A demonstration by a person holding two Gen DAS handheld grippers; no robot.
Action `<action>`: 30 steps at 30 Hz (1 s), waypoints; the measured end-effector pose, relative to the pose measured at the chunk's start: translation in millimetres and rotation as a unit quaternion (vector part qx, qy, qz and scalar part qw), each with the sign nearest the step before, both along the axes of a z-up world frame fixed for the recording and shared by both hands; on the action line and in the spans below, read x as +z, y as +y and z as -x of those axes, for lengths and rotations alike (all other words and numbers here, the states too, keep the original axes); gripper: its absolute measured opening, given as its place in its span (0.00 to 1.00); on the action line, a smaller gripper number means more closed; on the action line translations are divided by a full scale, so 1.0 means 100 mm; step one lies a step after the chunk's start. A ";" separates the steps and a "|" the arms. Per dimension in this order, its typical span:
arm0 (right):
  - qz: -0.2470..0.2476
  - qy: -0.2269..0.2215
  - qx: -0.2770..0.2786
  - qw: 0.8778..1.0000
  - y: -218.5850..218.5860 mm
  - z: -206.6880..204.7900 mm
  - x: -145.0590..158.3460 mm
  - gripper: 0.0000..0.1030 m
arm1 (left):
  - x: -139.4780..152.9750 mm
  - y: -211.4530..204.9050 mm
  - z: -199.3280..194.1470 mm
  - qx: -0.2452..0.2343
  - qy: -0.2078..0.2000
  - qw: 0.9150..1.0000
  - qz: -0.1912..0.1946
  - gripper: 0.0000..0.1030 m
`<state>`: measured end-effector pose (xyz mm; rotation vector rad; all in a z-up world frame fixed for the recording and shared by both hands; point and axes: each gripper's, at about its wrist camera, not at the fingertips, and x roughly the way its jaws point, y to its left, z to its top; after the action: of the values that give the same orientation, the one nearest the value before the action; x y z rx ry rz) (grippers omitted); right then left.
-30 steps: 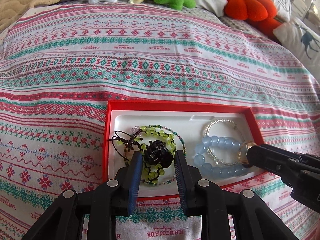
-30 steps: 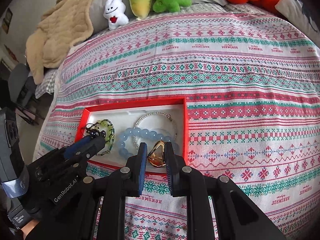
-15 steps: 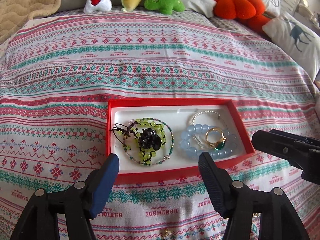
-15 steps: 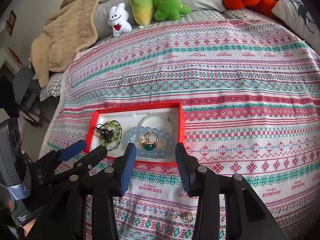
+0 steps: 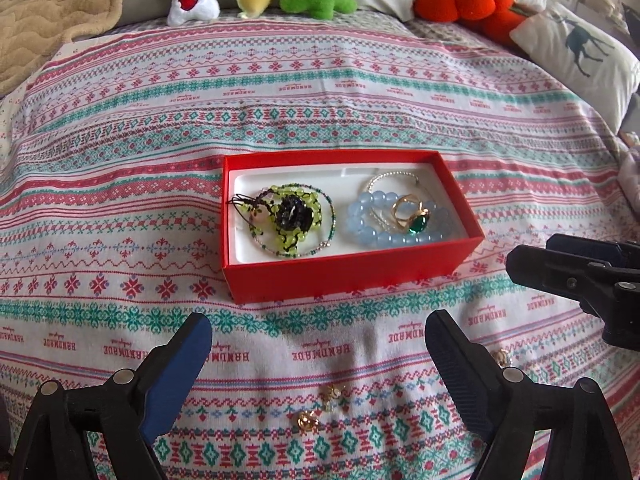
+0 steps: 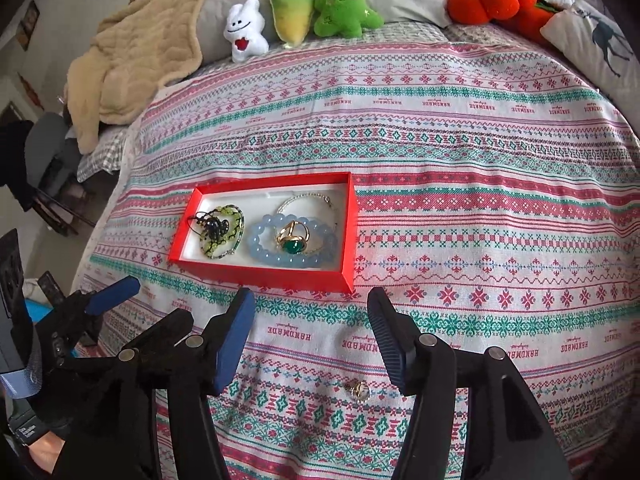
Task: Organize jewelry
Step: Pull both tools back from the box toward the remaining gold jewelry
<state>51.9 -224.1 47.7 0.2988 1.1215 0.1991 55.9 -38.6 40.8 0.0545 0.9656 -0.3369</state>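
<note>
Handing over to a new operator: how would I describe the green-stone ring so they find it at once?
Find the red box on the patterned bedspread and look in its right half. There a pale blue bead bracelet lies, and the gold ring rests on top of it. It is the only piece with a big dark green stone.

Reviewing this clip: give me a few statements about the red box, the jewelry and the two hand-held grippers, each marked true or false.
1. The gold ring with the green stone lies inside the red box. True.
2. The blue bead bracelet lies on the bedspread outside the box. False: it is in the box, under the ring.
3. The left hand-held gripper is clamped on the green bead bracelet. False: its jaws are opening and empty, and the bracelet lies in the box.
4. Small gold pieces lie on the bedspread in front of the box. True.
5. The right hand-held gripper holds nothing. True.
</note>
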 end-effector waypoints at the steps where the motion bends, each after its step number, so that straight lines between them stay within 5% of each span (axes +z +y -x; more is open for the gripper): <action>1: 0.003 0.000 0.003 1.000 0.01 0.03 0.00 0.61 | -0.01 0.00 0.02 -0.001 0.001 1.000 -0.002 0.88; 30: 0.105 0.049 0.079 0.990 -0.02 0.74 -0.51 0.63 | -0.51 0.39 0.61 -0.045 0.011 0.997 -0.056 0.89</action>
<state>-21.7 -225.7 -3.8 0.0325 1.2529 0.2051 -4.8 0.0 -10.2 0.1977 1.0044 -0.3664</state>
